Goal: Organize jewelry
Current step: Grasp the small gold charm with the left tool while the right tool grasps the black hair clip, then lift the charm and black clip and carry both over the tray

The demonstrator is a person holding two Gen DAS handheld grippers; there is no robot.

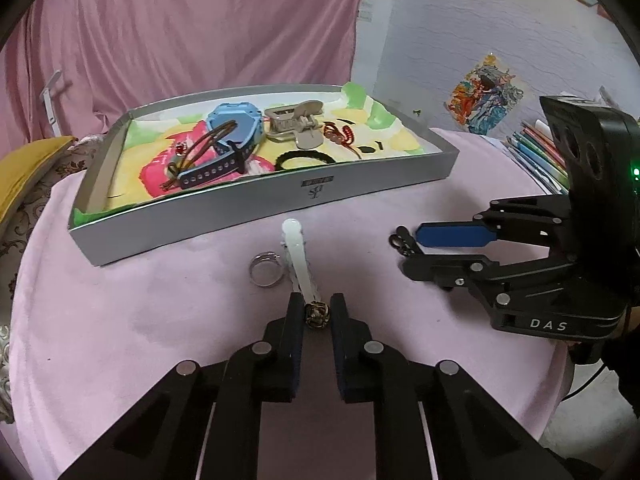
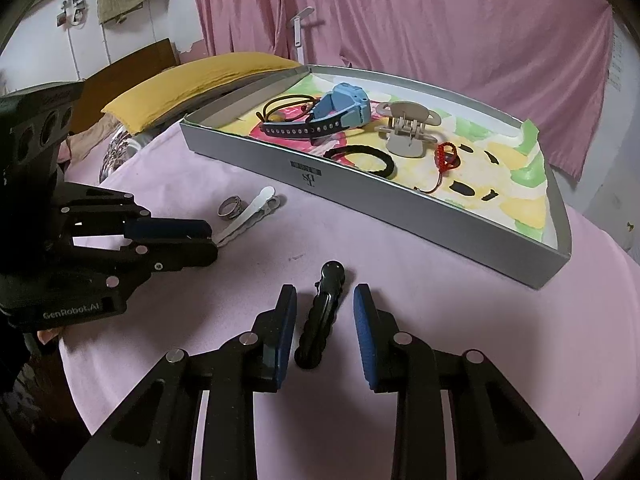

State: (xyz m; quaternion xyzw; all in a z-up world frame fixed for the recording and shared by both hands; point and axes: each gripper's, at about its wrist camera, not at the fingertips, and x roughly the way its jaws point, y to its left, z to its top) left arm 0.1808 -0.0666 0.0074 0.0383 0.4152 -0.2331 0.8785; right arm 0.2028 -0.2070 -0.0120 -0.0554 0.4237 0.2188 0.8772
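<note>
Left tool (image 1: 316, 312) pinching white hair clip (image 1: 296, 256), right tool (image 2: 325, 312) straddling black clip (image 2: 320, 316)

- The pink cloth (image 1: 120, 320) looks soft and fuzzy.
- The ring (image 1: 265, 269) is shiny metal.
- The black clip (image 2: 320, 312) is glossy plastic.
- The white clip (image 1: 296, 260) is smooth plastic.
- The box (image 1: 256, 212) is matt card.

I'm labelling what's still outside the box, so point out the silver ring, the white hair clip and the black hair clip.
silver ring (image 1: 265, 269): left wrist view, band's front rim.
white hair clip (image 1: 295, 256): left wrist view, mid-length.
black hair clip (image 2: 320, 316): right wrist view, middle of body.
</note>
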